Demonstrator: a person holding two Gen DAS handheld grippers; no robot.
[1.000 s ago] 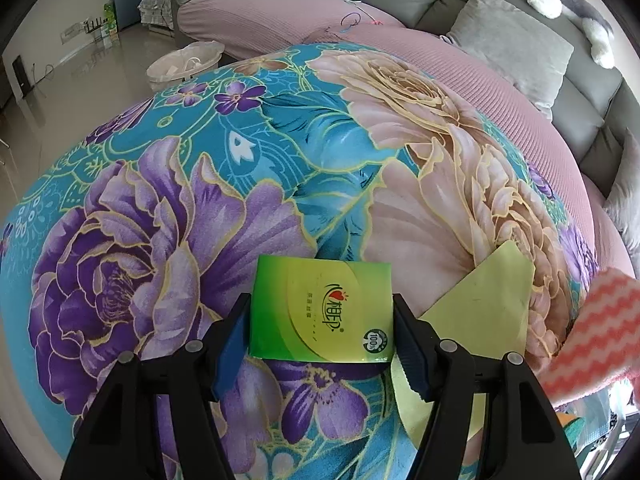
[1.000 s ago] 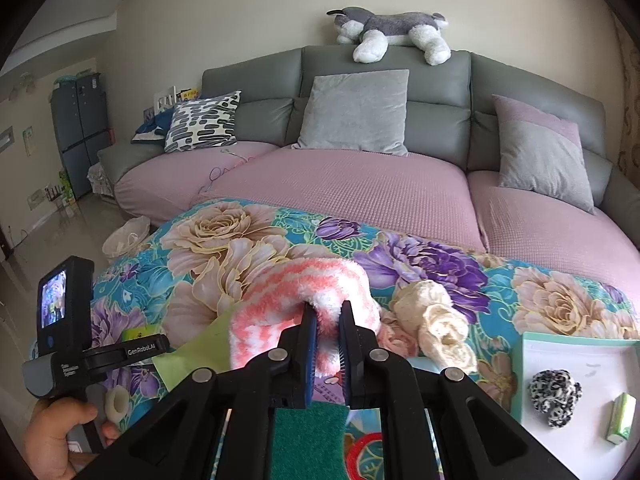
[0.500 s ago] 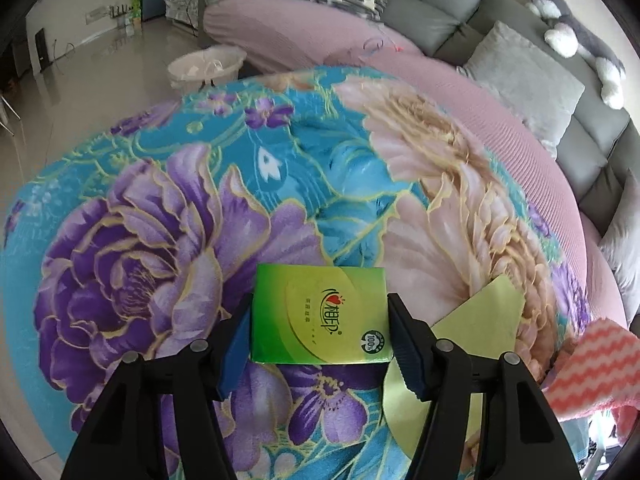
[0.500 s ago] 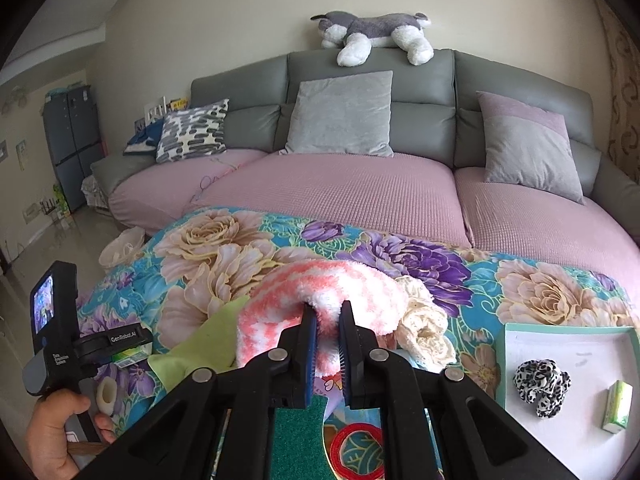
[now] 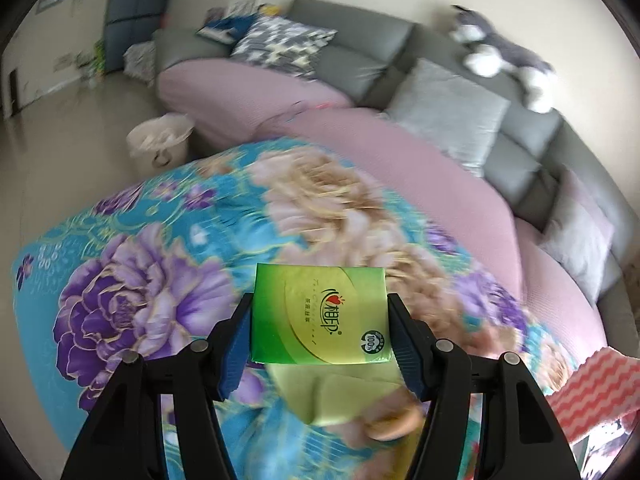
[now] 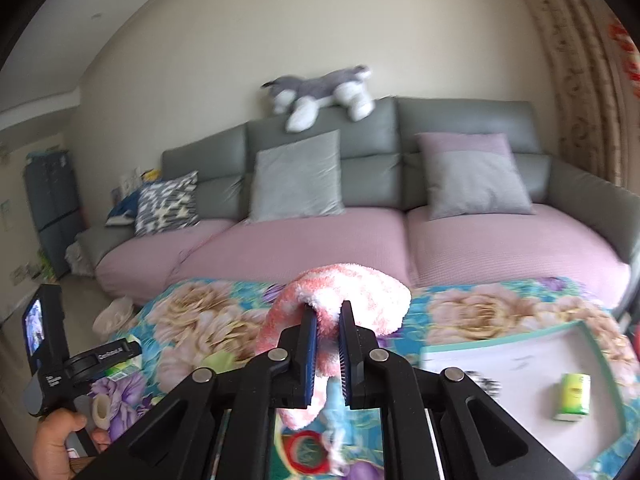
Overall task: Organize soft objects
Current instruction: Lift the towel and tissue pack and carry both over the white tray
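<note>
A green tissue pack (image 5: 320, 312) is clamped between the blue pads of my left gripper (image 5: 320, 320) and hangs above the floral tablecloth (image 5: 140, 280). A yellow-green cloth (image 5: 340, 396) lies on the table below it. In the right wrist view, my right gripper (image 6: 328, 320) is shut on a fluffy pink-and-white cloth (image 6: 352, 292), whose ends droop on both sides of the fingers. To its right lies a white tray (image 6: 584, 328) with a teal rim. The tray holds a second green tissue pack (image 6: 574, 390) and a black-and-white spotted item (image 6: 488, 384).
A grey sofa with pink seat covers (image 6: 320, 240) curves behind the table, with cushions on it and a plush dog (image 6: 320, 92) on its back. A white basket (image 5: 160, 140) stands on the floor. A red ring (image 6: 308, 456) and a cream roll (image 6: 100, 410) lie on the table.
Both grippers have risen and both views now tilt up toward the sofa. The tissue pack has left the tablecloth. The fluffy cloth has travelled right, closer to the tray.
</note>
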